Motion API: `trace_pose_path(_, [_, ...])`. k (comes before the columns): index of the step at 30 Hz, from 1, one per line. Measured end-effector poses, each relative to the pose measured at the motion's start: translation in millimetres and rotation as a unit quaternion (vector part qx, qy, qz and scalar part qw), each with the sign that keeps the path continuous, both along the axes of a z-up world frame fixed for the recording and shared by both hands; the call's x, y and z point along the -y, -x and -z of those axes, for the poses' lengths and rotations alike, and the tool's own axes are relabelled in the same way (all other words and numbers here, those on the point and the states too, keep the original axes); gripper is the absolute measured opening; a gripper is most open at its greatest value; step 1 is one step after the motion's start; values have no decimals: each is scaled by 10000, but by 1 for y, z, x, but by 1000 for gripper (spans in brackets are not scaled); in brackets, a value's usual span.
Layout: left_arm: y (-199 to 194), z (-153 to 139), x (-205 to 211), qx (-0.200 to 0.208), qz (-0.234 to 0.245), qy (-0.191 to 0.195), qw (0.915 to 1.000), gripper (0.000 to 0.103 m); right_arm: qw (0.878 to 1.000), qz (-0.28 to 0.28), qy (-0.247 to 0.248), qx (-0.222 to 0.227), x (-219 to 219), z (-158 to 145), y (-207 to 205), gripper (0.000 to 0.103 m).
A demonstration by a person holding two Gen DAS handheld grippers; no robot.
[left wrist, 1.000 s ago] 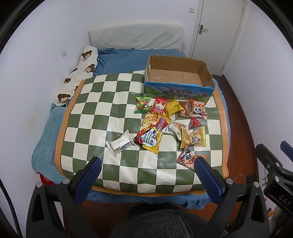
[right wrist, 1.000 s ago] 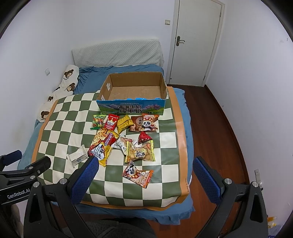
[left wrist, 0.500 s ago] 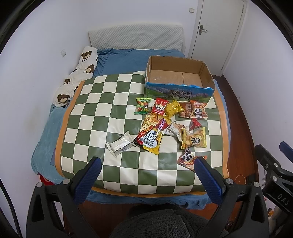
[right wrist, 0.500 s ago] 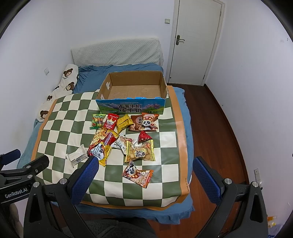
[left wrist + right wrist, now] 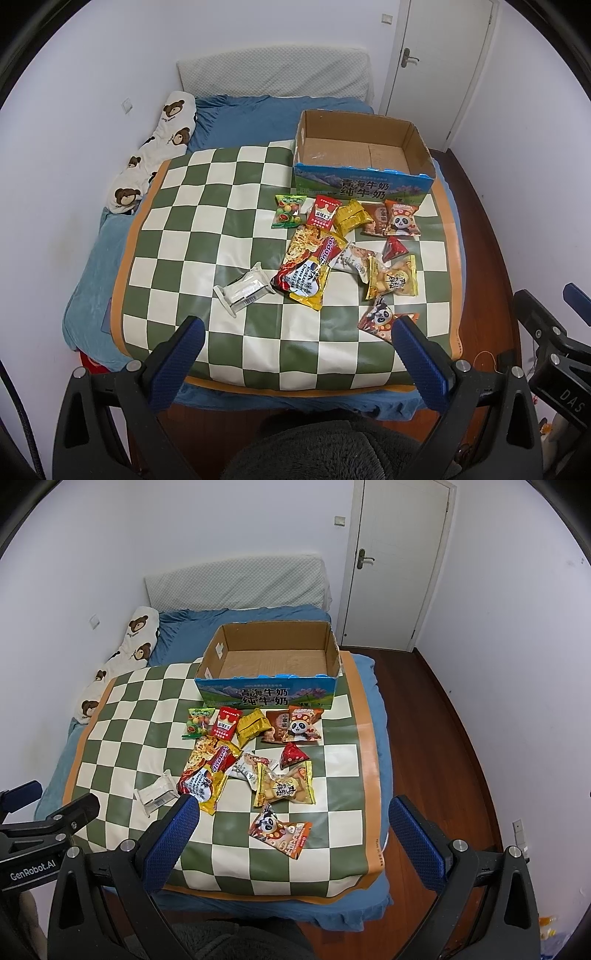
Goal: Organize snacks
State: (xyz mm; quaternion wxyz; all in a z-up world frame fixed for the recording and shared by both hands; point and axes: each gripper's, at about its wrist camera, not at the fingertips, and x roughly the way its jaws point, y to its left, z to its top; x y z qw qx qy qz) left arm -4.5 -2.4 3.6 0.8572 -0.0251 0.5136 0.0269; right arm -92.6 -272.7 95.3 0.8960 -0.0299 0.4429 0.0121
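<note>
A smooth green-and-white checkered mat [image 5: 207, 221] covers the bed. At its far side stands an open cardboard box [image 5: 269, 686], rectangular, nothing in it. Just before it lie glossy crinkled snack packets [image 5: 255, 760], some overlapping, and a clear plastic packet [image 5: 242, 290] a little apart. The left gripper [image 5: 295, 332] and right gripper [image 5: 293, 808], blue-padded, hover wide open, holding nothing.

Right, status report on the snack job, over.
Left gripper and right gripper open, empty, short of the bed. Snack packets loose on checkered mat; cardboard box empty. Nothing blocking.
</note>
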Motion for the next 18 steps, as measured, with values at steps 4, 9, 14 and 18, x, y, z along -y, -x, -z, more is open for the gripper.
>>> trace_pose_path(4, [0,0,0,-15,4,10,10000,103,10000,8,-3,0,0,0,-1,103])
trace_pose_path(9, [0,0,0,-11,-4,14,10000,103,10000,14,-3,-2,-1,1,-2,103])
trace_pose_path(14, [0,0,0,-21,-1,11,10000,103,10000,10,-4,-24,-4,6,-5,103])
trace_pose_path(18, [0,0,0,-28,-8,15,10000,103,10000,9,-6,-53,-6,7,-6,103])
